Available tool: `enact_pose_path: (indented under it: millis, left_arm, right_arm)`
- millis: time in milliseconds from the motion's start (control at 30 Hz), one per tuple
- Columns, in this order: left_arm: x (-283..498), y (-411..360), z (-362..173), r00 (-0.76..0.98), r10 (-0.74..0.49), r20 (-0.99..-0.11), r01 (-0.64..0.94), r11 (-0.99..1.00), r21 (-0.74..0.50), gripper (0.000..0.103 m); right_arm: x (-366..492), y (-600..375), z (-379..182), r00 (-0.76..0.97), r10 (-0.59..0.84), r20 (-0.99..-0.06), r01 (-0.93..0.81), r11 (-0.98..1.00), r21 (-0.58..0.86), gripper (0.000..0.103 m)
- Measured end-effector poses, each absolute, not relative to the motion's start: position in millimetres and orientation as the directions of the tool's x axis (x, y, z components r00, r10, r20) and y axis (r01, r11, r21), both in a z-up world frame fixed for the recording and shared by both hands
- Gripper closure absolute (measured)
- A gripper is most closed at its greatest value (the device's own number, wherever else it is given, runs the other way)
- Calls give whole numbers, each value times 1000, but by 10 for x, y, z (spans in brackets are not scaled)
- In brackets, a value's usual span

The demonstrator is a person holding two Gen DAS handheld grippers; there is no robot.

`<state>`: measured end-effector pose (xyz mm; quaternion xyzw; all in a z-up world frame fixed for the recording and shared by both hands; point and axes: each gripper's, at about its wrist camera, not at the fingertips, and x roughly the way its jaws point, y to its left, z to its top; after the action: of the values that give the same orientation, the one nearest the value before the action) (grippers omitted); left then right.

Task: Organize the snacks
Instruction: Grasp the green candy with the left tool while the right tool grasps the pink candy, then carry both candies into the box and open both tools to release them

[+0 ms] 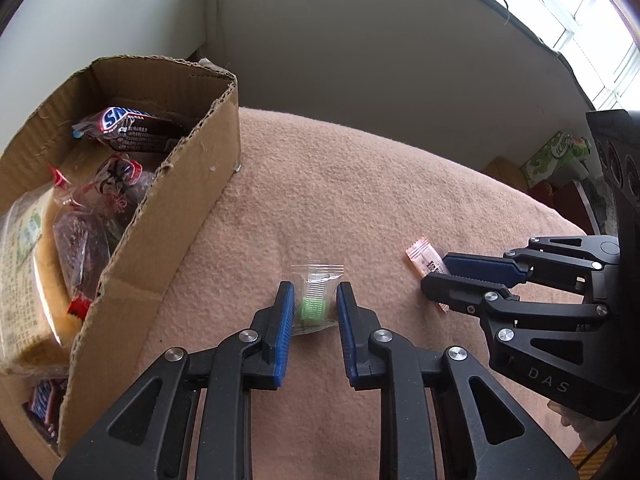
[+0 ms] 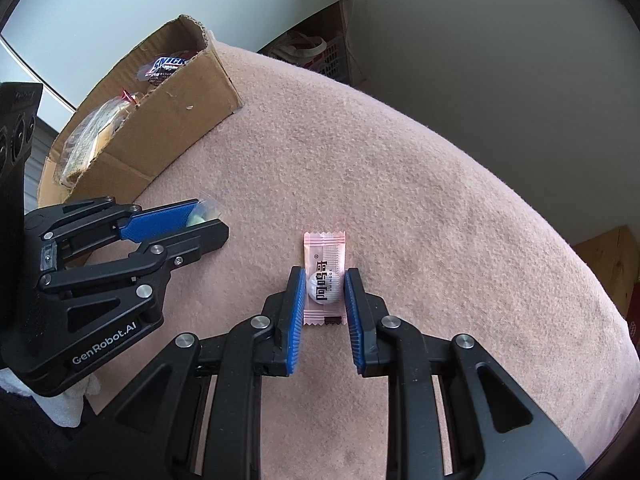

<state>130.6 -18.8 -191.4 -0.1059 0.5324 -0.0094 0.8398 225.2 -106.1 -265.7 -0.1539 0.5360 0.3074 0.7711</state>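
I am straddling two candies at frame centre: left gripper [image 1: 314,300] around the green candy [image 1: 313,307], right gripper [image 2: 323,288] around the pink candy [image 2: 325,285], jaws part-open, neither yet pinching. Next, closing and carrying both to the cardboard box [image 1: 160,216], upper left.

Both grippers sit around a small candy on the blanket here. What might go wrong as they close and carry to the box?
1. The green candy sits in a loose clear wrapper; the left gripper may pinch only film and let it slip.
2. The right gripper straddles the pink candy low on the soft blanket; its fingertips may snag fabric.
3. The cardboard box looks crowded, so drops may land on its torn rim.
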Motion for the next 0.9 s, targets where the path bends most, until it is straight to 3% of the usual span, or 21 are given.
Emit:
enact_pose_path:
  millis: [900]
  left_arm:
    - [733, 129, -1381, 457, -193, -868, -45, 970, -240, 84]
  right_arm:
    - [1505, -1234, -2071, 293, 352, -889, -542, 827, 149, 83]
